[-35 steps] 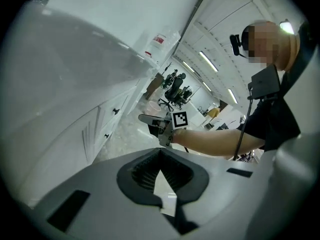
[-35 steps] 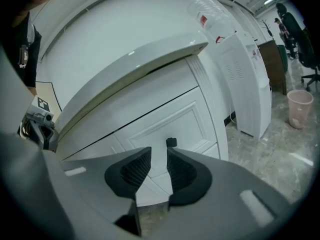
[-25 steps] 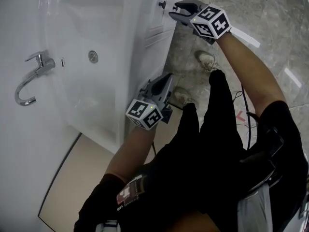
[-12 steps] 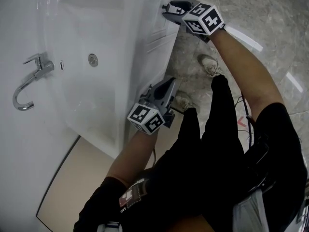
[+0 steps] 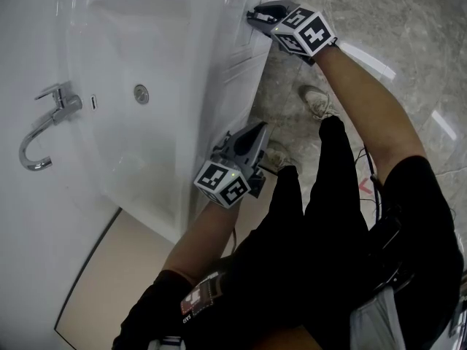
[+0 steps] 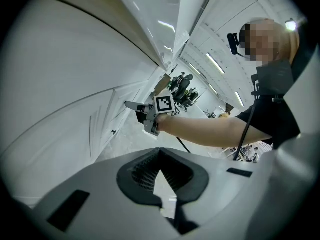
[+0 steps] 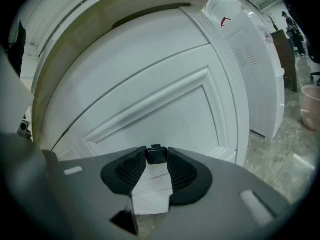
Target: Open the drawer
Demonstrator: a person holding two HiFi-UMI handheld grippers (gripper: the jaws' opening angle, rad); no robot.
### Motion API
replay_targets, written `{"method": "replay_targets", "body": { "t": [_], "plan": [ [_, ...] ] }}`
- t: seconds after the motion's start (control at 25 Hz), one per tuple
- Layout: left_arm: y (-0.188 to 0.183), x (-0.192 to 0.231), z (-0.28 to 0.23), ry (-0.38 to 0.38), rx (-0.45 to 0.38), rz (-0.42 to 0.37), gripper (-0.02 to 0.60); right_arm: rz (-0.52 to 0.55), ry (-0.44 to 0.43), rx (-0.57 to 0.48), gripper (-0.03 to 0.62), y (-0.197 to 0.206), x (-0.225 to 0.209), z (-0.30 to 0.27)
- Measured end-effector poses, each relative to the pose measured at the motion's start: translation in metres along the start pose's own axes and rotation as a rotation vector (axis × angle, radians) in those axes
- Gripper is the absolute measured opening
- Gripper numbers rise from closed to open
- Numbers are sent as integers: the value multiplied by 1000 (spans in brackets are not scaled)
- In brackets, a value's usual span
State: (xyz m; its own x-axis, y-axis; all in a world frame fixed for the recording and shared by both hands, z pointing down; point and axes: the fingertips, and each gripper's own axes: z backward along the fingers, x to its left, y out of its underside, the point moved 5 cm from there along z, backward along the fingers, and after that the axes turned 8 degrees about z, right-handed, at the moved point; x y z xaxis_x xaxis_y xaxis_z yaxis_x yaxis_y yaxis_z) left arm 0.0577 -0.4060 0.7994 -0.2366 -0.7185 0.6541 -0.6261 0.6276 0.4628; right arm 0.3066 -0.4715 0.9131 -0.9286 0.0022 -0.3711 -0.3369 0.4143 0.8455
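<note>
Looking down in the head view, the right claw (image 5: pixel 253 14) is up against the white drawer (image 5: pixel 237 49) and the left claw (image 5: pixel 250 135) hangs spare. In the left gripper view, that claw's jaws meet, empty. In the right gripper view, the jaws have just been closing and now pinch the black knob (image 7: pixel 156 155) dead ahead, likely ready to pull.

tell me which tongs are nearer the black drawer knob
Right. The right tongs have just been closing, with the knob between their jaws. The left tongs, shut and empty, hang further along the cabinet front, well apart from it.
</note>
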Motion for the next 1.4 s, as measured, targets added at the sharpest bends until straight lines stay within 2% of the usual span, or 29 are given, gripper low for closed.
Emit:
{"method": "replay_targets", "body": {
  "t": [0.52,1.4],
  "plan": [
    [-4,1,3,1,1,-16,-12,56,17,22,123,0,1,4],
    [-3,-18,-3,34,20,-34,-12,66,42,48,123,25,3,62]
  ]
}}
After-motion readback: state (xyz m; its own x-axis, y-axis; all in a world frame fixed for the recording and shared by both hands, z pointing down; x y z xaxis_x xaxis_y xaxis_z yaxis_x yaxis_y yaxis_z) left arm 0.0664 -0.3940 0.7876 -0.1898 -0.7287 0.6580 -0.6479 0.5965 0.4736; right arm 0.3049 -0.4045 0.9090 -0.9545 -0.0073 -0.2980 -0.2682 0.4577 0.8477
